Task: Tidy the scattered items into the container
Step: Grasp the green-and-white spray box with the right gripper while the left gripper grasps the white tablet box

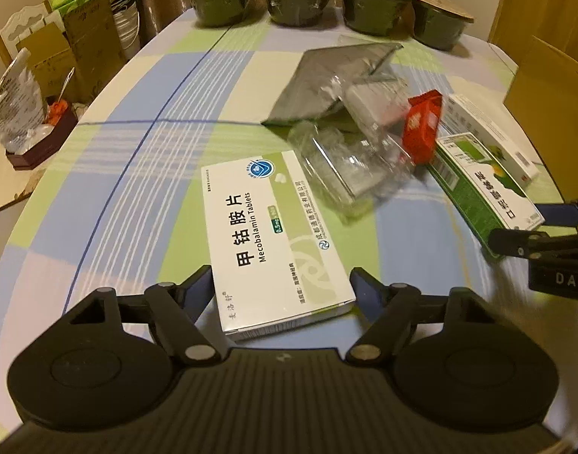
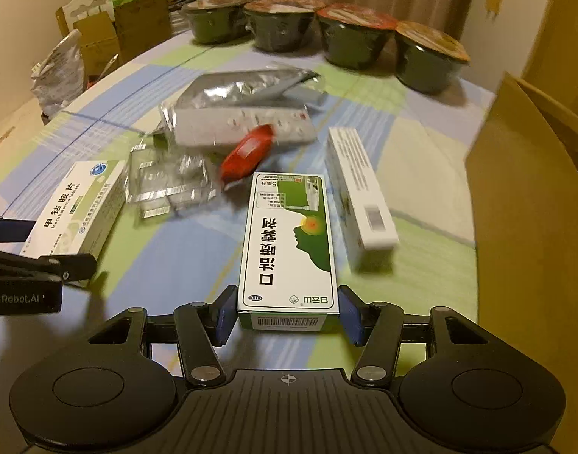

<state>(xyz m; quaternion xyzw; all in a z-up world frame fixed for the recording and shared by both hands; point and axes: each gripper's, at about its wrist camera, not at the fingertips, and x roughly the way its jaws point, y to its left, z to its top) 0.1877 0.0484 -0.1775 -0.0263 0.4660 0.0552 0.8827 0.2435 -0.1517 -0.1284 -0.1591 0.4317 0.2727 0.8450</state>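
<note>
My left gripper point(image 1: 281, 283) is shut on the near end of a white Mecobalamin tablet box point(image 1: 277, 234) that lies flat on the checked tablecloth. My right gripper point(image 2: 289, 302) is shut on a green and white medicine box point(image 2: 289, 234), its blue pads pressed on both long sides. Between the two boxes lie a clear plastic blister tray point(image 2: 167, 185), a red packet point(image 2: 247, 151) and a silver foil pouch point(image 2: 243, 94). A long white box point(image 2: 360, 196) lies right of the green one. A brown cardboard box point(image 2: 535, 189) stands at the right table edge.
Several dark lidded bowls point(image 2: 353, 38) line the far edge of the table point(image 1: 137, 151). Cardboard cartons and bags point(image 1: 61, 60) are stacked beyond the table's left edge. Bare cloth stretches along the left side.
</note>
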